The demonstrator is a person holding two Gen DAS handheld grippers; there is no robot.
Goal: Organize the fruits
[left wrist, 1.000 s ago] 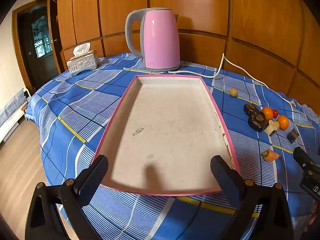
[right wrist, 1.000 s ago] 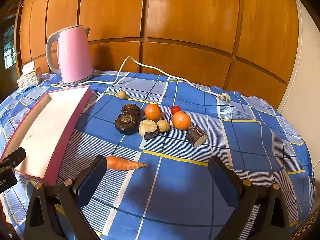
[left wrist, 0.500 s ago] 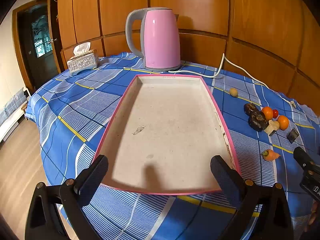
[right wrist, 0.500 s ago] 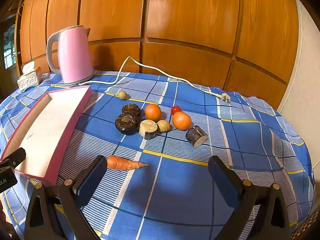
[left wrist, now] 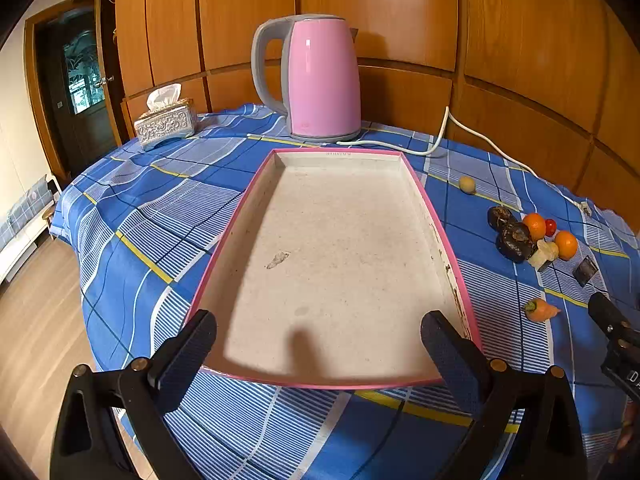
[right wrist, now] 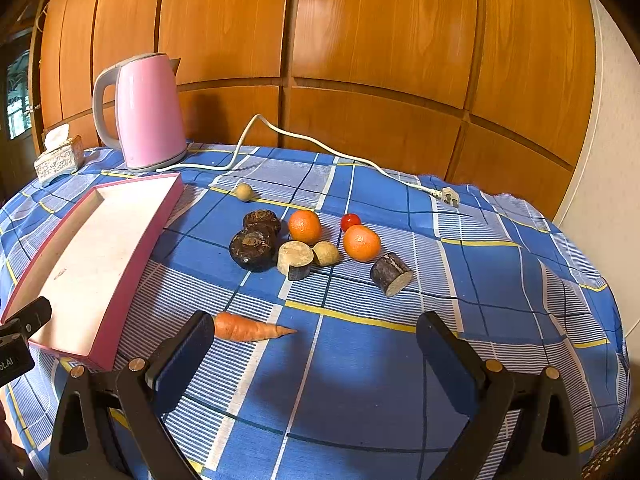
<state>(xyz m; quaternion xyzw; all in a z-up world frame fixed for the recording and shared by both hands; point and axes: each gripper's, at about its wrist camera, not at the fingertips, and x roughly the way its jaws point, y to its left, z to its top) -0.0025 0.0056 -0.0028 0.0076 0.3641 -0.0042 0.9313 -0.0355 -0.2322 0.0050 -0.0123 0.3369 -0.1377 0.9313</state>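
An empty pink-rimmed tray (left wrist: 456,264) lies on the blue checked tablecloth; it also shows at the left of the right wrist view (right wrist: 132,256). My left gripper (left wrist: 318,346) is open and empty, hovering over the tray's near end. My right gripper (right wrist: 314,354) is open and empty above the cloth. A carrot (right wrist: 250,329) lies just ahead of its left finger. Beyond are two oranges (right wrist: 305,226) (right wrist: 361,242), a cherry tomato (right wrist: 350,221), two dark round fruits (right wrist: 252,249) and cut root pieces (right wrist: 295,259) (right wrist: 391,274). The same cluster (left wrist: 520,236) sits right of the tray.
A pink kettle (left wrist: 320,80) stands behind the tray, its white cord and plug (right wrist: 448,196) trailing right across the cloth. A tissue box (left wrist: 166,124) sits at the far left. A small beige ball (right wrist: 244,192) lies alone. Wood panelling backs the round table.
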